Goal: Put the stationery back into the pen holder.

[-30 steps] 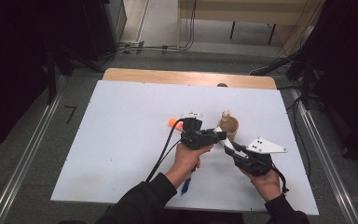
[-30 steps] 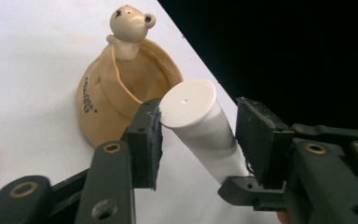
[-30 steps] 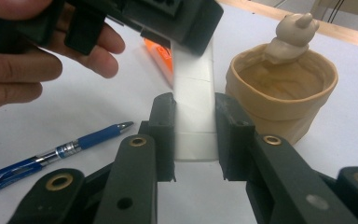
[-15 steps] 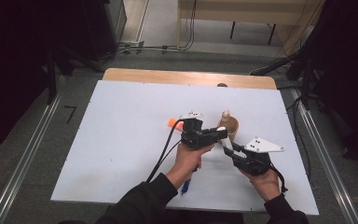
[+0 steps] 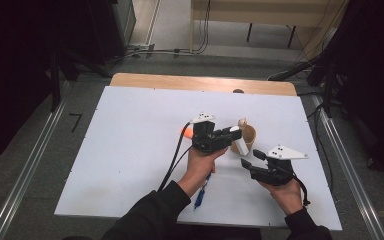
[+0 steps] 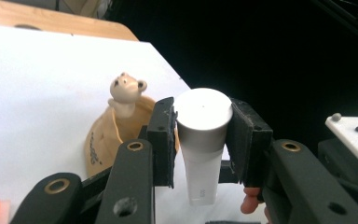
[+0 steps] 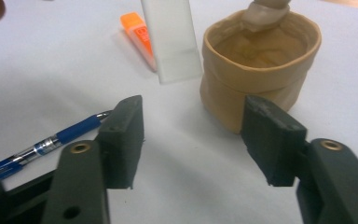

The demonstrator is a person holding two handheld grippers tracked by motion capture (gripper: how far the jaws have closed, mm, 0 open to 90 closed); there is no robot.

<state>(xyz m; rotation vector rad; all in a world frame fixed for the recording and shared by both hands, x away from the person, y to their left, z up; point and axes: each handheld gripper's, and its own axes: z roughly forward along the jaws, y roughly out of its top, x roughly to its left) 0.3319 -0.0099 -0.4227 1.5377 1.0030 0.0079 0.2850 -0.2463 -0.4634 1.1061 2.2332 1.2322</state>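
A white table (image 5: 130,150) stands on a grey carpeted floor (image 5: 40,165), with a wooden board (image 5: 180,82) along its far edge. Beyond it stands a pale wooden bench (image 5: 260,15), with cables (image 5: 145,50) trailing across the floor. Both sides of the room lie in deep shadow.

The left half of the white table (image 5: 130,150) lies bare, wide room for a hand. Toward the right it crowds: a tan cup (image 5: 247,137) with a small bear figure (image 5: 242,123) on its rim, an orange eraser (image 5: 186,132) just beside the left hand (image 5: 200,162), and a blue pen (image 5: 201,192) near the front edge.
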